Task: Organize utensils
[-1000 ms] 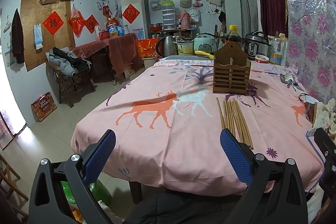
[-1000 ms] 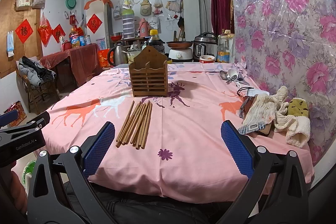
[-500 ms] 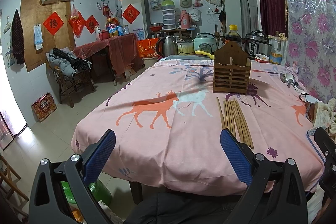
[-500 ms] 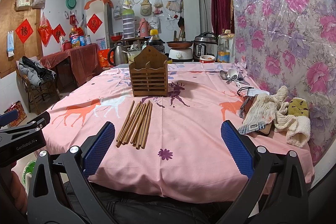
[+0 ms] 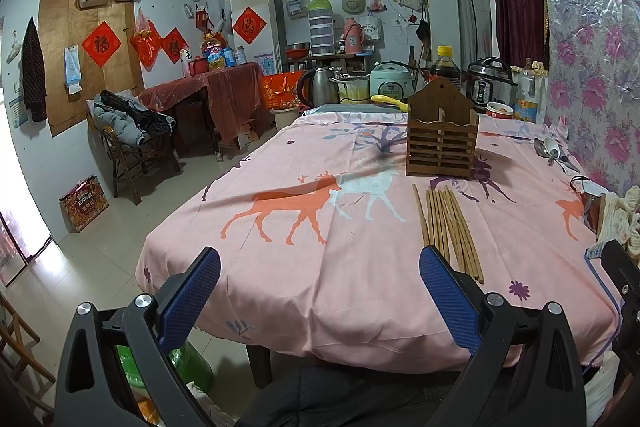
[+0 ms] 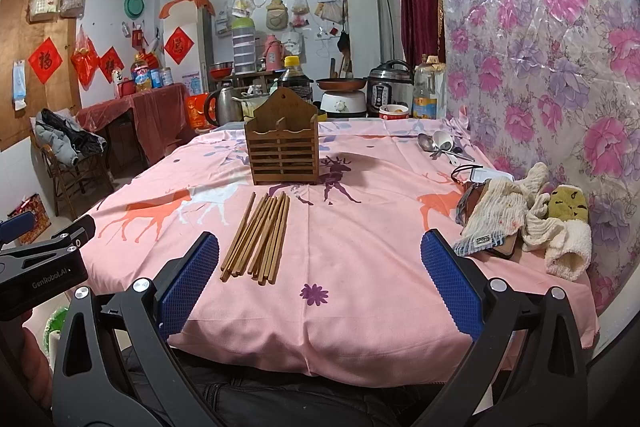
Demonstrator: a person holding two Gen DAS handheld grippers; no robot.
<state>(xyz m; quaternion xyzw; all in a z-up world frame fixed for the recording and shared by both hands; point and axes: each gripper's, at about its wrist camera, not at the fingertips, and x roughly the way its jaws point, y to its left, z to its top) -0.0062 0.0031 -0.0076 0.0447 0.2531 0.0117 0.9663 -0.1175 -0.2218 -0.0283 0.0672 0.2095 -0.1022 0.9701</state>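
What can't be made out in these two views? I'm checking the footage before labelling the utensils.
- Inside of the wooden holder: both views, hidden by its slatted front; contents cannot be told.
- Chopsticks: left wrist view, near ends covered by the left gripper finger; exact count unclear where they overlap.
- Spoons: right wrist view, small and piled, number unclear.
- Item under the cloths: mostly covered.

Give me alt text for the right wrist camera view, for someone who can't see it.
The open right gripper hovers at the near edge of a table with a pink deer-print cloth; a bundle of wooden chopsticks lies flat ahead of it. Behind them stands a slatted wooden holder, with spoons and crumpled rags toward the right wall.
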